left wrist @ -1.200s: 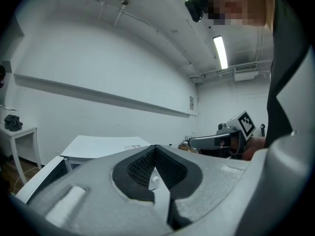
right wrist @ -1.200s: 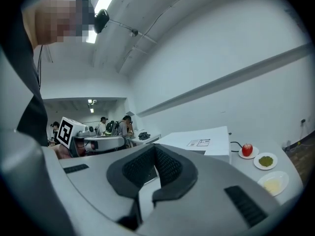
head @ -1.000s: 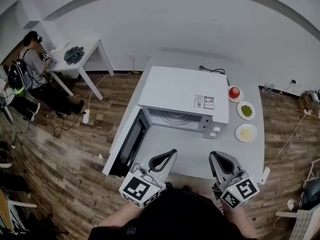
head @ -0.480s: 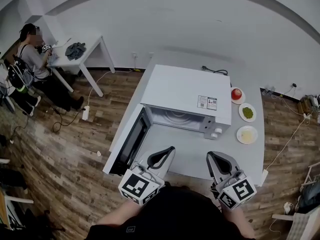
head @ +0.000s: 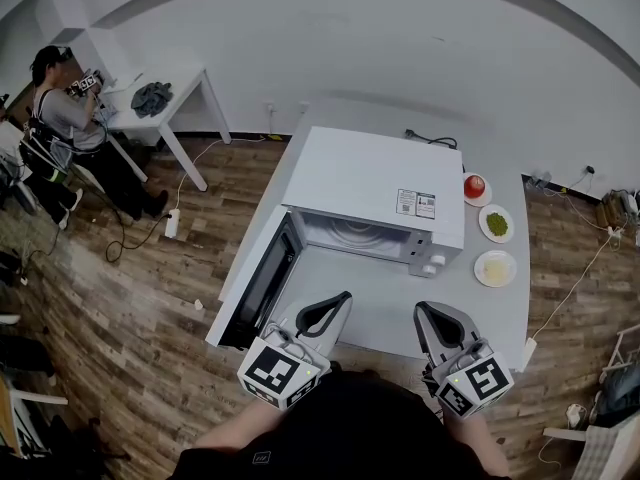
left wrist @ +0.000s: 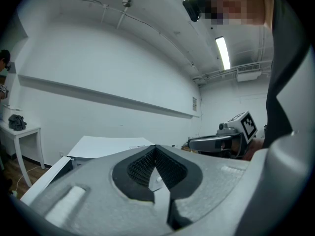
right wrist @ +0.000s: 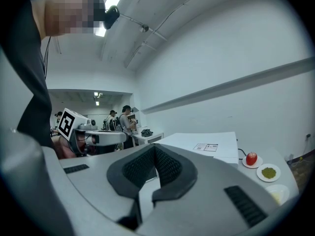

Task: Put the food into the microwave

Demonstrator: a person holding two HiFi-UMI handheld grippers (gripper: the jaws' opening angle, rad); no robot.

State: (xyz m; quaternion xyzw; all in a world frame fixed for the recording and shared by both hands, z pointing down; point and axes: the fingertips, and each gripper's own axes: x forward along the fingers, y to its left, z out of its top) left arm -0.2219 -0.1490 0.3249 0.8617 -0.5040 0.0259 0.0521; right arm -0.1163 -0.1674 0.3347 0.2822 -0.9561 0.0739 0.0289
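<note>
Both grippers hover low at the near edge of the table (head: 500, 318), side by side and empty. The left gripper (head: 338, 302) has its jaws pressed together on nothing. Its own view shows the ribbed pads (left wrist: 142, 164) meeting at the tip with only air beyond. Same story on the right gripper (head: 433, 314): pads (right wrist: 140, 168) closed tip to tip, nothing between them.

The microwave (head: 375, 183) sits straight ahead of the fingers (head: 318, 318). Its door (head: 262, 283) is swung wide, out beyond the left ones, so the cavity (head: 352, 236) stands ready.

What has to go in lies ahead and to the right of the right fingers, well apart from them. Three small plates (head: 509, 260) sit in a row beside the microwave — a red fruit (head: 473, 185) farthest, a green helping (head: 496, 223) in the middle, a pale yellow helping (head: 493, 266) nearest.

That layout looks deliberate: door out of the way on the left, plates on the right hand's side. My read — nothing is loaded yet and this is the ready stance. The right jaws will need to part before they can take a plate rim. The nearest plate looks the natural first pick.
</note>
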